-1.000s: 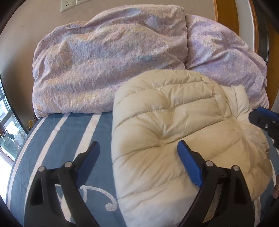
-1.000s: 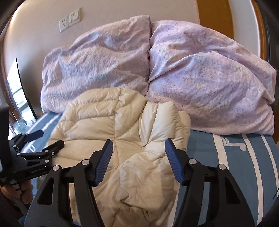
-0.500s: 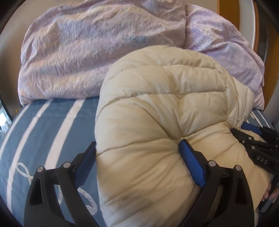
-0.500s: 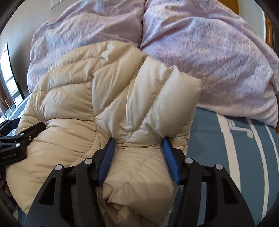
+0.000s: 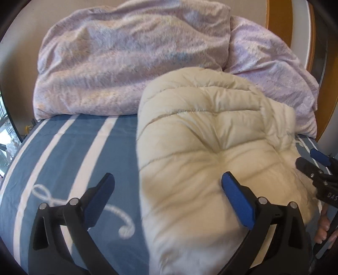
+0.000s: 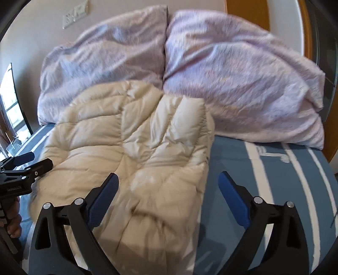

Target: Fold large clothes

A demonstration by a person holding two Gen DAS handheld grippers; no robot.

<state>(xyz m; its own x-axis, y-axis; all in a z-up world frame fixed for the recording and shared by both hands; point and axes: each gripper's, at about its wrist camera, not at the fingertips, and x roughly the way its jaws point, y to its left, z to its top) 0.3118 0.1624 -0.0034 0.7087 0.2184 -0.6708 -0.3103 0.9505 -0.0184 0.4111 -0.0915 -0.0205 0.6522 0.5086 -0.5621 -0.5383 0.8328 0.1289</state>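
Note:
A cream quilted puffer jacket [image 5: 202, 148] lies folded into a thick bundle on the blue striped bed; it also shows in the right wrist view [image 6: 131, 148]. My left gripper [image 5: 169, 198] is open, its jaws wide apart over the bundle's left edge, holding nothing. My right gripper [image 6: 166, 196] is open, its jaws wide apart over the bundle's right edge, holding nothing. The right gripper also shows at the right edge of the left wrist view [image 5: 316, 169], and the left gripper at the left edge of the right wrist view [image 6: 23, 167].
Two lilac pillows [image 5: 131, 61] [image 6: 238, 88] lean against the wall behind the jacket. The blue bedcover with white stripes [image 5: 63, 160] [image 6: 274, 179] spreads on both sides. A wooden headboard edge [image 5: 276, 19] stands at the back right. A window is at the far left.
Half a second ago the right gripper was closed in on the jacket; now both grippers stand wide open and have drawn back from it. The jacket has settled down on the bed.

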